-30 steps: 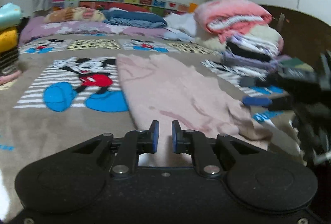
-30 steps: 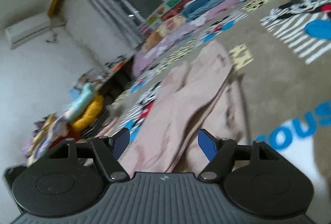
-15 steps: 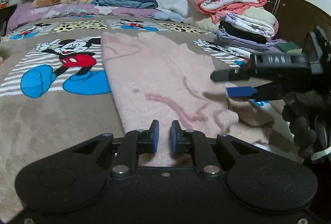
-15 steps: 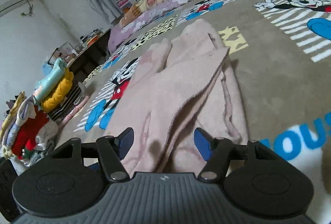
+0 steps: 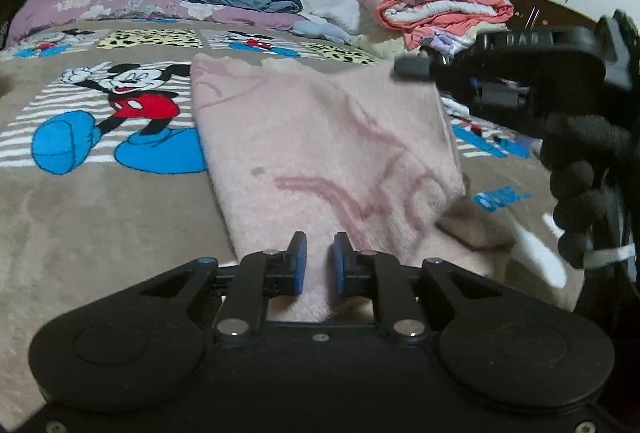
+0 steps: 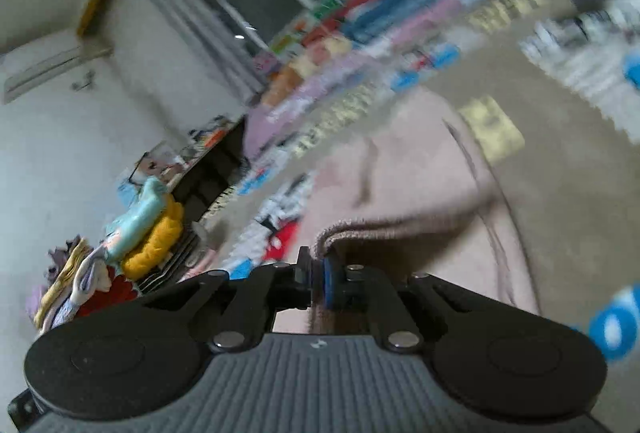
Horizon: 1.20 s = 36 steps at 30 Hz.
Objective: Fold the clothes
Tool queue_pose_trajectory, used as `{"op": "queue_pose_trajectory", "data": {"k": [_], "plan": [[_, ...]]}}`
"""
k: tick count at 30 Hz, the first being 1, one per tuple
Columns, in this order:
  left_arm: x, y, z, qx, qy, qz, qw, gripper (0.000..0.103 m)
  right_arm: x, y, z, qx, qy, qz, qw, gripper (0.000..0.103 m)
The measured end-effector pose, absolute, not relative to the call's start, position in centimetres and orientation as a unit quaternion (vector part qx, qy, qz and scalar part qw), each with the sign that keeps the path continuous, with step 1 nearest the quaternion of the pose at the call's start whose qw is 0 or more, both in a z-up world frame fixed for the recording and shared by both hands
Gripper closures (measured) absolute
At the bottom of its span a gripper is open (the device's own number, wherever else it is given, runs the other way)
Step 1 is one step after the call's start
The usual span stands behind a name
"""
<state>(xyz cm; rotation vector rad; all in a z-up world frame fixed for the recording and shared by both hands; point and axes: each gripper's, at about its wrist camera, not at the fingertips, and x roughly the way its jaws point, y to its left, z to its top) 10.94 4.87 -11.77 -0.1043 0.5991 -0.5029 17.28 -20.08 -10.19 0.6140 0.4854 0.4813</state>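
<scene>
Centre of the left wrist view: pink garment (image 5: 320, 153) spread on the cartoon-print blanket (image 5: 100, 213), near hem pinched between the left gripper (image 5: 318, 261) pads, jaws nearly closed on the fabric. Right gripper (image 5: 416, 67) enters from upper right, lifting the garment's right edge off the bed; black gloved hand (image 5: 580, 173) behind it. Right wrist view is motion-blurred but shows the clamp itself: jaws shut on a folded edge of cloth (image 6: 344, 229). Only this view shows the clothes pile (image 6: 132, 233) at lower left.
</scene>
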Motion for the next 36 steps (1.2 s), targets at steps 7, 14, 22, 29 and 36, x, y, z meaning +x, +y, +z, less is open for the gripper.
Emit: {"op": "queue_pose_trajectory", "data": {"k": [7, 14, 22, 29, 36], "plan": [[11.0, 4.0, -12.0, -0.030, 0.315, -0.260, 0.912, 0.089, 17.7, -20.6, -8.7, 0.251, 0.253, 0.209, 0.911, 0.096], [10.5, 7.4, -10.1, -0.066, 0.291, -0.253, 0.920, 0.073, 17.8, -23.6, -14.1, 0.297, 0.305, 0.156, 0.892, 0.095], [10.6, 9.1, -9.5, -0.073, 0.275, -0.213, 0.935, 0.073, 18.5, -24.7, -13.2, 0.309, 0.297, 0.157, 0.890, 0.070], [11.0, 6.5, -10.4, -0.042, 0.284, -0.244, 0.926, 0.073, 19.5, -25.1, -13.9, 0.327, 0.303, 0.163, 0.880, 0.064], [11.0, 3.8, -11.2, -0.010, 0.299, -0.274, 0.914, 0.073, 19.7, -22.5, -12.6, 0.283, 0.272, 0.188, 0.900, 0.096]]}}
